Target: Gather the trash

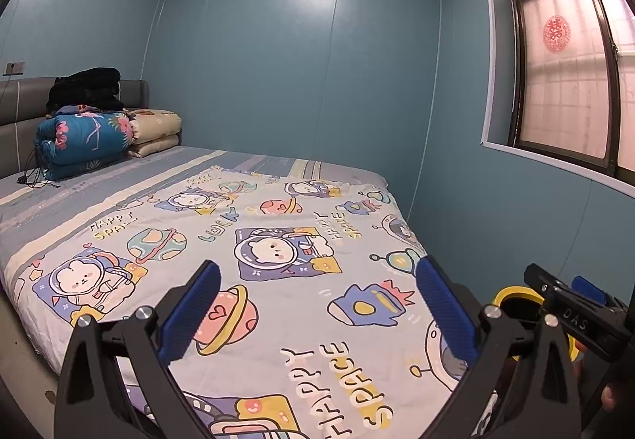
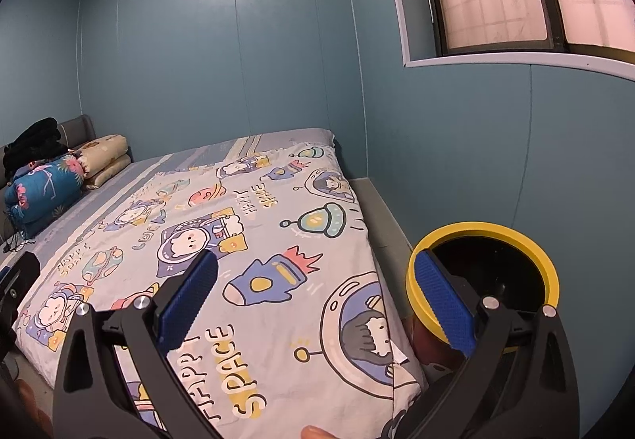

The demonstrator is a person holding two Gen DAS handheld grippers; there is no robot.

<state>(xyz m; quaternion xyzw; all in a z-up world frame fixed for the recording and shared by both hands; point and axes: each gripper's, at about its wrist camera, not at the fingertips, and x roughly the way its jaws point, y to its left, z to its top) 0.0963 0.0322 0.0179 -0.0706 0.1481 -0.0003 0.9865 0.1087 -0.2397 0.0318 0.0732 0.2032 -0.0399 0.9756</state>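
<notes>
A round bin with a yellow rim (image 2: 482, 280) and a black inside stands on the floor at the bed's right side. It also shows in the left wrist view (image 1: 516, 294), partly behind the other gripper. My right gripper (image 2: 317, 300) is open and empty, above the bed's near right corner, its right finger over the bin's rim. My left gripper (image 1: 317, 304) is open and empty, above the foot of the bed (image 1: 278, 240). I see no loose trash on the bedspread.
Folded quilts (image 1: 87, 139) and black clothing (image 1: 85, 87) are stacked at the headboard, with a black cable (image 1: 33, 177) beside them. Blue walls close in behind and right of the bed. A window (image 1: 571, 74) is on the right wall.
</notes>
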